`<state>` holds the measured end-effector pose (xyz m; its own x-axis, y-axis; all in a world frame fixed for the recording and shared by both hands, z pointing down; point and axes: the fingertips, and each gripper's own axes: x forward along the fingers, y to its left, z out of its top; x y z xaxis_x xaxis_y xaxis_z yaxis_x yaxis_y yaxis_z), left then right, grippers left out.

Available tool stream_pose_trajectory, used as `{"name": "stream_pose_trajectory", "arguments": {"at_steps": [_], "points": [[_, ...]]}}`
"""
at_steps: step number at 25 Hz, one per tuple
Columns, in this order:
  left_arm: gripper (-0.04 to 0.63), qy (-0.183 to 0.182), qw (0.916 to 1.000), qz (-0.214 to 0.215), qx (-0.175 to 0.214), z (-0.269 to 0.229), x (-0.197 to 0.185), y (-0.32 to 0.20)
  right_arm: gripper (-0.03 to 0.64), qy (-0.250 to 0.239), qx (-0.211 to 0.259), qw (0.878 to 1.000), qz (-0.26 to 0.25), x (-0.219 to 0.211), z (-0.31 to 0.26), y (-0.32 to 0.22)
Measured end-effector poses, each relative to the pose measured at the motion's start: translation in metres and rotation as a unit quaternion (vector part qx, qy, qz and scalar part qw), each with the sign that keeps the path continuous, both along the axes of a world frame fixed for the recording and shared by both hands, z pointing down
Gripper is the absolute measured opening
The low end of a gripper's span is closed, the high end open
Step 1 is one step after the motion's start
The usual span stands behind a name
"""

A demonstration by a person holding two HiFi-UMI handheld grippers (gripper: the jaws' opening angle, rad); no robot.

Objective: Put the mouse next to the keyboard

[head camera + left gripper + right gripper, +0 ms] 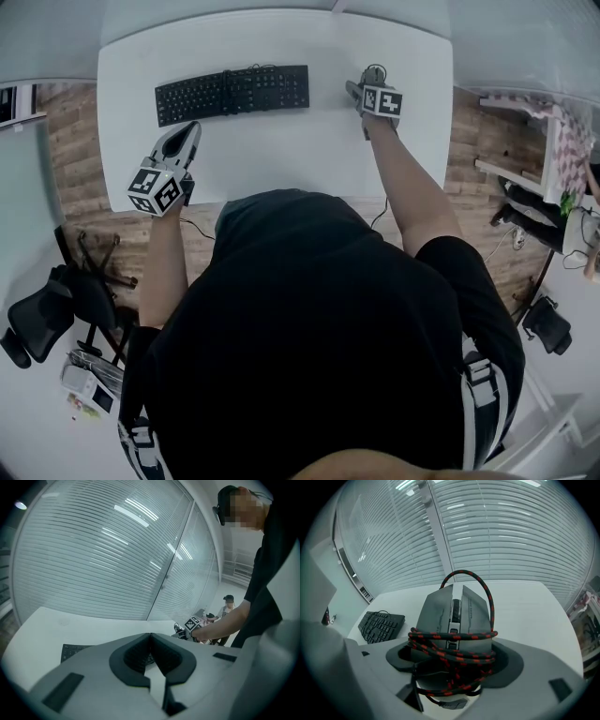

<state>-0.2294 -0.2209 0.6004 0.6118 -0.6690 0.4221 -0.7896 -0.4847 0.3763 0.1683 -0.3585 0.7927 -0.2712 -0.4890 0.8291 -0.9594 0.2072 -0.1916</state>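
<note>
Gripping the mouse [454, 606], the right claw [366, 86] is over the counter's [281, 159] far right, right of the keyboard [232, 92]. The left claw [187, 131] is closed and empty, near left.

- No text, brand, number or sign can be read in any view.
- keyboard [232, 93]: the key legends show only as pale specks (too small to read, in the right gripper view too).
- mouse [452, 616]: nothing legible on the visible grey shell.
- left marker cube [155, 189], right marker cube [382, 100]: black-and-white square code patterns only, not letters or digits.
</note>
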Motion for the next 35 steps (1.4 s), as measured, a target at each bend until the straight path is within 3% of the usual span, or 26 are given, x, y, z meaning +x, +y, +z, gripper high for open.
{"name": "stream_pose_trajectory", "arguments": {"at_steps": [25,35], "points": [[0.023,-0.009,0.9998,0.002,-0.016,0.009,-0.012,0.0,0.388,0.081,-0.011,0.997,-0.007,0.008,0.023,-0.01],[0.023,-0.009,0.9995,-0.001,-0.031,0.017,-0.014,0.006,0.388,0.079,-0.012,0.997,-0.003,0.012,0.024,-0.008]]}}
